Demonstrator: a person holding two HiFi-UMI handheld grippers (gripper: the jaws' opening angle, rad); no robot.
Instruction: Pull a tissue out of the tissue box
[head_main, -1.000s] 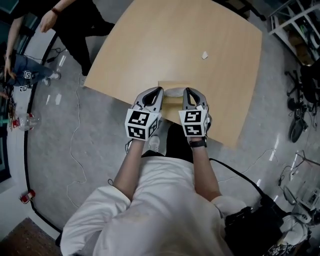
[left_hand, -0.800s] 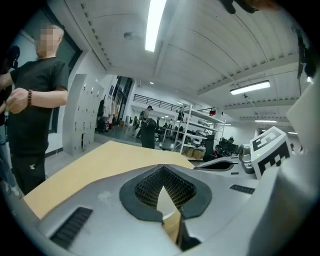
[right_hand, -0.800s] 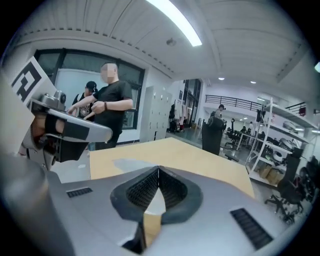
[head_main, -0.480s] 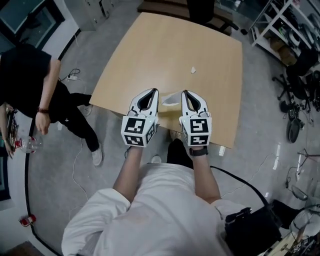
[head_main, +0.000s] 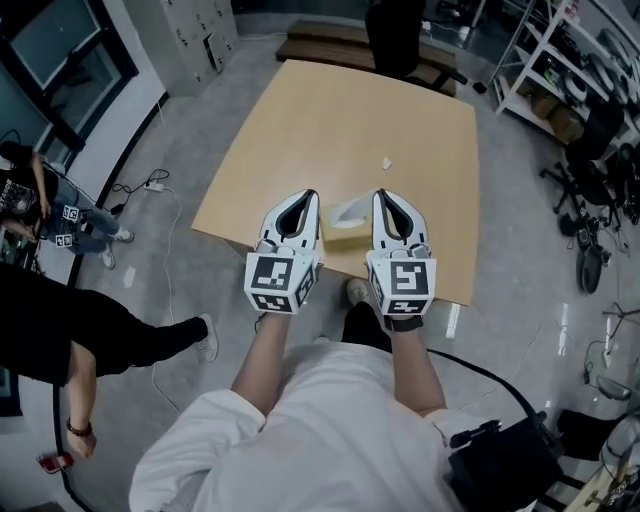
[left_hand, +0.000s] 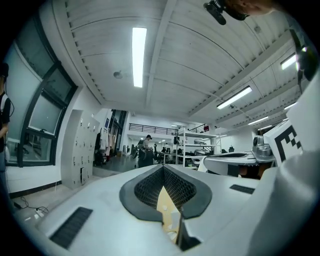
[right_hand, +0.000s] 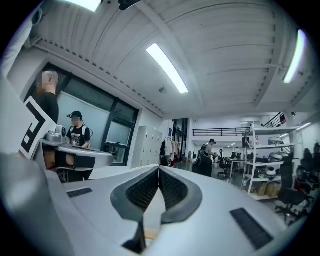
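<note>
In the head view a tan tissue box (head_main: 344, 233) stands near the front edge of the wooden table (head_main: 340, 120), with a white tissue (head_main: 349, 210) poking from its top. My left gripper (head_main: 306, 196) and right gripper (head_main: 384, 196) are held level and side by side, above the box and flanking it. Both are shut with nothing between the jaws. In the left gripper view the left gripper (left_hand: 164, 168) points across the room, and a strip of tan table shows below its closed tips. The right gripper (right_hand: 159, 170) looks the same in the right gripper view. The box is in neither gripper view.
A small white scrap (head_main: 386, 163) lies on the table beyond the box. A dark chair (head_main: 395, 35) stands at the far end, shelving (head_main: 560, 70) and office chairs (head_main: 590, 180) at the right. A person in dark clothes (head_main: 60, 340) stands on the floor at the left.
Both grippers have risen together and levelled out, still shut. The view has pulled back from the table. The person at the left has walked nearer.
</note>
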